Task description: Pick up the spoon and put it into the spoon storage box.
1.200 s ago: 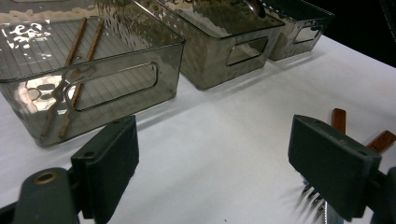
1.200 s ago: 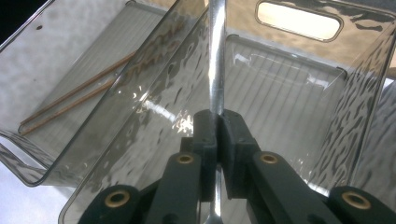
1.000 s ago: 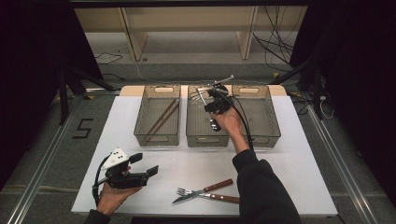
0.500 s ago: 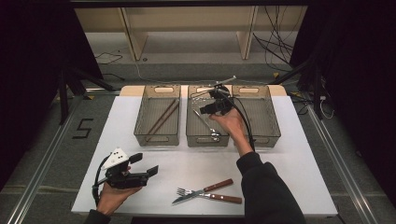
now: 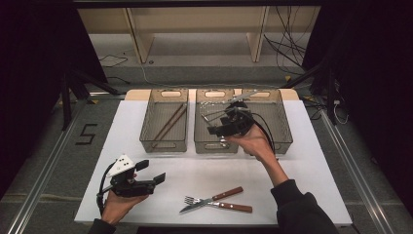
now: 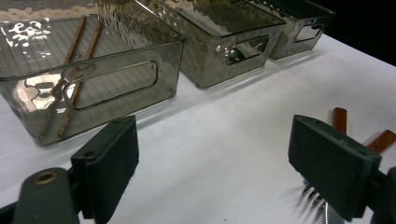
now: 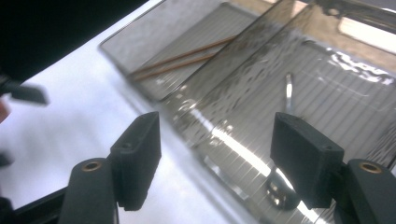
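My right gripper point(image 5: 212, 125) hangs over the front of the middle bin point(image 5: 216, 145), open with nothing between its jaws point(image 7: 217, 158). Below it a metal spoon point(image 7: 288, 91) lies on the floor of that bin. My left gripper point(image 5: 152, 171) rests low at the table's front left, open and empty point(image 6: 215, 172). A fork point(image 5: 197, 200) and a knife point(image 5: 229, 193) with wooden handles lie crossed near the front edge, right of the left gripper. The fork's tines point(image 6: 312, 197) show just beside the left gripper's right jaw.
Three smoky clear bins stand in a row at the back of the white table point(image 5: 311, 165). The left bin point(image 5: 163, 144) holds two brown chopsticks point(image 5: 170, 122). The right bin point(image 5: 282, 127) lies behind the right hand. Shelving and cables sit beyond the table.
The right gripper has drawn back from the far part of the middle bin toward its front edge and dropped a little. The left gripper, fork and knife have stayed put.
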The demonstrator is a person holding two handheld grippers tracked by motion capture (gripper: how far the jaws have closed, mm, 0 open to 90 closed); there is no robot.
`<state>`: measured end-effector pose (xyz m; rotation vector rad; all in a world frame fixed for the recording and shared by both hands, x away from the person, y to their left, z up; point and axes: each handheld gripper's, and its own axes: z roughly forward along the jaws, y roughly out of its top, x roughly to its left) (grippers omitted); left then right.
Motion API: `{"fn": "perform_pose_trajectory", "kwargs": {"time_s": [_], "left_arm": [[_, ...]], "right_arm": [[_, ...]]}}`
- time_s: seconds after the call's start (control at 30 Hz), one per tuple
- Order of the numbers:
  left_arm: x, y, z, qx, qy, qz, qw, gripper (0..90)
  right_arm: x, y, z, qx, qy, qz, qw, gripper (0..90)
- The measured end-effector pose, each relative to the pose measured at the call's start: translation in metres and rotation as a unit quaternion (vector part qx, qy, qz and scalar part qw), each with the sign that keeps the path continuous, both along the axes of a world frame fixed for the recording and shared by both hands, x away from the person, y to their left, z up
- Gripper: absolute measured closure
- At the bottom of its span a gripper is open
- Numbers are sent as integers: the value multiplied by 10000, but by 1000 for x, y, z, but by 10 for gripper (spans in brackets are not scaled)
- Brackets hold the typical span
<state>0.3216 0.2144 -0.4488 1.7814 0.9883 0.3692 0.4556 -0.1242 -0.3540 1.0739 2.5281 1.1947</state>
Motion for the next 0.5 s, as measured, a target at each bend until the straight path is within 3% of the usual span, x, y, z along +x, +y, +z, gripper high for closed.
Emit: {"fn": "perform_pose_trajectory", "kwargs": {"time_s": [0.23, 0.5], "left_arm": [[0, 0, 0, -3, 4, 10, 10000, 160], [0, 1, 0, -11, -14, 11, 10000, 160]], "right_arm": [[-28, -4, -7, -37, -9, 340, 9994, 315], [-47, -6, -18, -81, 46, 560, 9984, 302]]}}
